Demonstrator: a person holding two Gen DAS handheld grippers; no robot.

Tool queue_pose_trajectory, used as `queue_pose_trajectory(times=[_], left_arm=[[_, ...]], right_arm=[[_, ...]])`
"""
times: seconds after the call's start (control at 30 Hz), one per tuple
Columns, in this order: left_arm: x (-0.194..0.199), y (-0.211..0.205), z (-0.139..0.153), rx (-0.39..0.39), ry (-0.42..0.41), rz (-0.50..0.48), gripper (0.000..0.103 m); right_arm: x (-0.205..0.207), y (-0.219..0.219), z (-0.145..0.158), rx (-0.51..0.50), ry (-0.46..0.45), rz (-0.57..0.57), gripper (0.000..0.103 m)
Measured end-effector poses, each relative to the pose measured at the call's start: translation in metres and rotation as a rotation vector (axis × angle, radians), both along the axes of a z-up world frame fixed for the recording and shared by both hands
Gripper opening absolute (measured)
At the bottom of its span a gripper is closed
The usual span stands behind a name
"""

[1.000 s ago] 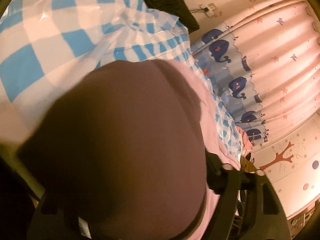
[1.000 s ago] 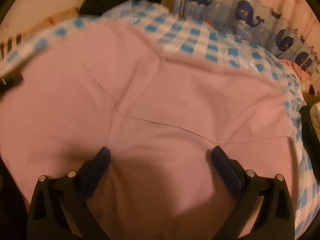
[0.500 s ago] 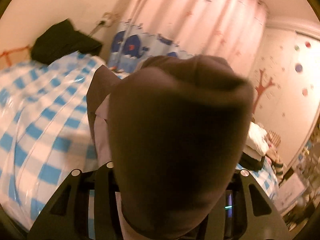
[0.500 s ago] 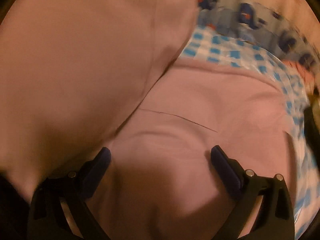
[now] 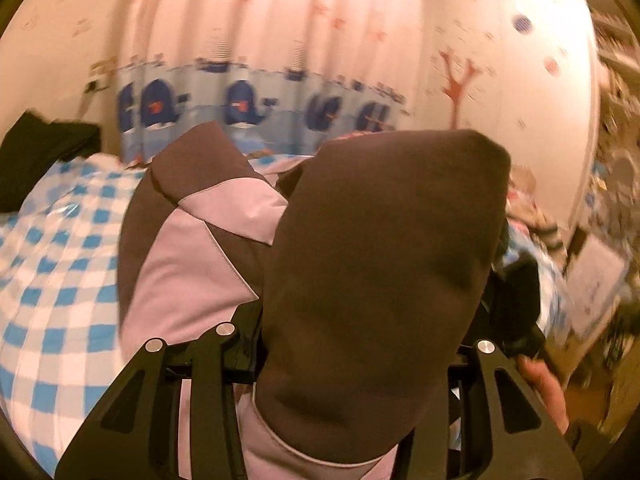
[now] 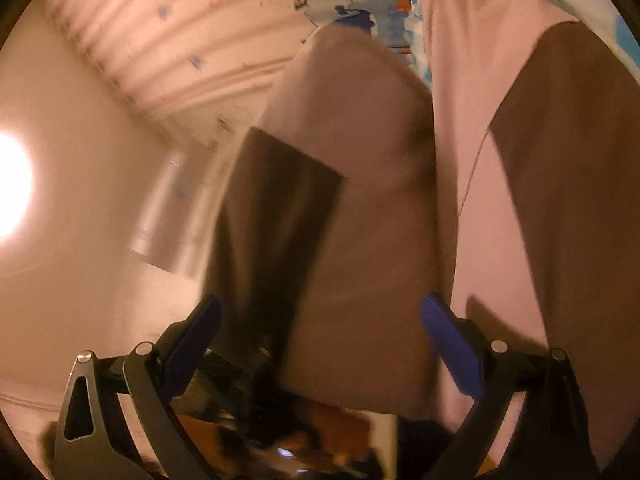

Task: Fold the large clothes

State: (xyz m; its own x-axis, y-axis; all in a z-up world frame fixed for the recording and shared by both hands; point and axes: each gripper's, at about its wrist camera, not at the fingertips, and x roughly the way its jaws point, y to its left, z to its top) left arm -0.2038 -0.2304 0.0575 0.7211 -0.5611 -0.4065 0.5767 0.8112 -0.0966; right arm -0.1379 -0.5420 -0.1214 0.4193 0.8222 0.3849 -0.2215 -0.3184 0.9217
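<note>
Left wrist view first: the left gripper [image 5: 360, 320] was almost buried, a thick fold of the pink and brown garment [image 5: 380, 260] bunched right between its black arms. The fingertips were hidden under the fabric, so how far the jaws stood apart could not be told, though the cloth sat wedged in there and rose in front of the lens. A bare hand [image 5: 540, 380] showed at the lower right, just beside the gripper frame, partly cut off. Beyond the gripper, more of the garment trailed down onto the bed [image 5: 52, 280] with its blue and white check cover, lying near the bed's far edge. A dark bundle [image 5: 36, 152] sat at the bed's far left corner. Behind hung the whale curtain [image 5: 240, 108], and the wall with its red tree sticker [image 5: 456, 80] was blurred.

Over to the right wrist view: the right gripper [image 6: 320, 332] was tipped upward toward the ceiling, jaws spread wide, blue fingertips [image 6: 448, 340] well apart. A hanging length of the garment dropped between them, pink and brown panels, but whether either pad touched it was hard to make out through the blur. A ceiling light [image 6: 8, 192] glared at the left edge. The lower middle was a smeared muddle, nothing there readable.
</note>
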Motion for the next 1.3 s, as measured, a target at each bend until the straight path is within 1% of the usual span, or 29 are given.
queue_pose_trajectory(times=[0.1, 0.17, 0.23, 0.27, 0.33, 0.4, 0.43, 0.47, 0.5, 0.57, 0.63, 0.67, 0.7, 0.73, 0.77, 0.8, 0.83, 0.9, 0.93, 0.97, 1.0, 1.07, 1.1, 1.13, 1.2, 1.23, 1.27, 1.3], left_arm=[[-0.017, -0.037, -0.014, 0.08, -0.036, -0.065, 0.038], [-0.022, -0.056, -0.023, 0.126, -0.052, -0.102, 0.038], [-0.022, -0.073, -0.031, 0.175, -0.063, -0.131, 0.038], [-0.024, -0.076, -0.034, 0.192, -0.064, -0.141, 0.038], [-0.026, -0.087, -0.044, 0.239, -0.07, -0.166, 0.039], [-0.029, -0.097, -0.052, 0.278, -0.075, -0.186, 0.039], [-0.03, -0.103, -0.056, 0.299, -0.084, -0.191, 0.039], [-0.032, -0.107, -0.059, 0.317, -0.09, -0.196, 0.039], [-0.034, -0.113, -0.062, 0.336, -0.097, -0.203, 0.039], [-0.037, -0.122, -0.068, 0.378, -0.109, -0.218, 0.039], [-0.042, -0.131, -0.073, 0.43, -0.13, -0.229, 0.041], [-0.045, -0.135, -0.077, 0.456, -0.141, -0.234, 0.043], [-0.048, -0.139, -0.08, 0.482, -0.149, -0.239, 0.044], [-0.05, -0.14, -0.08, 0.497, -0.159, -0.24, 0.047], [-0.052, -0.14, -0.08, 0.505, -0.165, -0.239, 0.051], [-0.054, -0.138, -0.08, 0.51, -0.166, -0.241, 0.053], [-0.056, -0.138, -0.08, 0.524, -0.17, -0.242, 0.055], [-0.064, -0.134, -0.081, 0.587, -0.195, -0.251, 0.055], [-0.068, -0.13, -0.079, 0.602, -0.193, -0.27, 0.055], [-0.073, -0.122, -0.074, 0.599, -0.177, -0.292, 0.055], [-0.077, -0.111, -0.067, 0.578, -0.144, -0.315, 0.055], [-0.084, -0.084, -0.048, 0.498, -0.038, -0.366, 0.056], [-0.079, -0.069, -0.035, 0.437, 0.013, -0.382, 0.057], [-0.072, -0.047, -0.016, 0.325, 0.07, -0.379, 0.058], [-0.056, -0.022, 0.007, 0.185, 0.111, -0.321, 0.061], [-0.039, -0.011, 0.021, 0.097, 0.121, -0.293, 0.066], [-0.026, -0.008, 0.028, 0.045, 0.116, -0.275, 0.07], [-0.015, -0.009, 0.029, 0.02, 0.109, -0.276, 0.07]], right_arm=[[-0.003, -0.009, -0.007, 0.035, -0.01, 0.021, 0.096], [-0.003, -0.018, -0.007, 0.043, -0.006, 0.013, 0.096], [-0.014, -0.041, 0.0, 0.029, -0.018, -0.053, 0.096], [-0.02, -0.056, 0.007, -0.02, -0.026, -0.11, 0.096], [-0.032, -0.084, 0.027, -0.184, -0.037, -0.225, 0.096], [-0.031, -0.09, 0.053, -0.404, -0.029, -0.301, 0.096], [-0.028, -0.09, 0.072, -0.54, -0.036, -0.321, 0.096], [-0.024, -0.085, 0.087, -0.635, -0.056, -0.328, 0.096], [-0.016, -0.074, 0.11, -0.762, -0.1, -0.323, 0.096], [-0.001, -0.047, 0.142, -0.929, -0.164, -0.291, 0.096], [0.019, -0.008, 0.171, -1.105, -0.246, -0.238, 0.096], [0.025, 0.011, 0.174, -1.161, -0.256, -0.218, 0.096], [0.036, 0.029, 0.168, -1.248, -0.24, -0.183, 0.096], [0.048, 0.036, 0.159, -1.337, -0.198, -0.171, 0.096], [0.064, 0.048, 0.14, -1.484, -0.127, -0.171, 0.096], [0.066, 0.049, 0.121, -1.505, -0.111, -0.156, 0.096], [0.077, 0.043, 0.103, -1.427, -0.092, -0.137, 0.096], [0.077, 0.035, 0.081, -1.34, -0.067, -0.136, 0.097], [0.073, 0.033, 0.074, -1.317, -0.075, -0.157, 0.097], [0.067, 0.032, 0.071, -1.305, -0.077, -0.175, 0.097], [0.06, 0.03, 0.068, -1.295, -0.083, -0.196, 0.097], [0.054, 0.025, 0.063, -1.264, -0.083, -0.213, 0.097], [0.054, 0.024, 0.061, -1.255, -0.087, -0.223, 0.097], [0.051, 0.022, 0.061, -1.243, -0.099, -0.231, 0.097], [0.054, 0.015, 0.056, -1.204, -0.106, -0.24, 0.097], [0.055, 0.011, 0.059, -1.197, -0.108, -0.248, 0.097], [0.058, 0.008, 0.063, -1.192, -0.109, -0.255, 0.097], [0.057, 0.007, 0.065, -1.19, -0.107, -0.258, 0.097]])
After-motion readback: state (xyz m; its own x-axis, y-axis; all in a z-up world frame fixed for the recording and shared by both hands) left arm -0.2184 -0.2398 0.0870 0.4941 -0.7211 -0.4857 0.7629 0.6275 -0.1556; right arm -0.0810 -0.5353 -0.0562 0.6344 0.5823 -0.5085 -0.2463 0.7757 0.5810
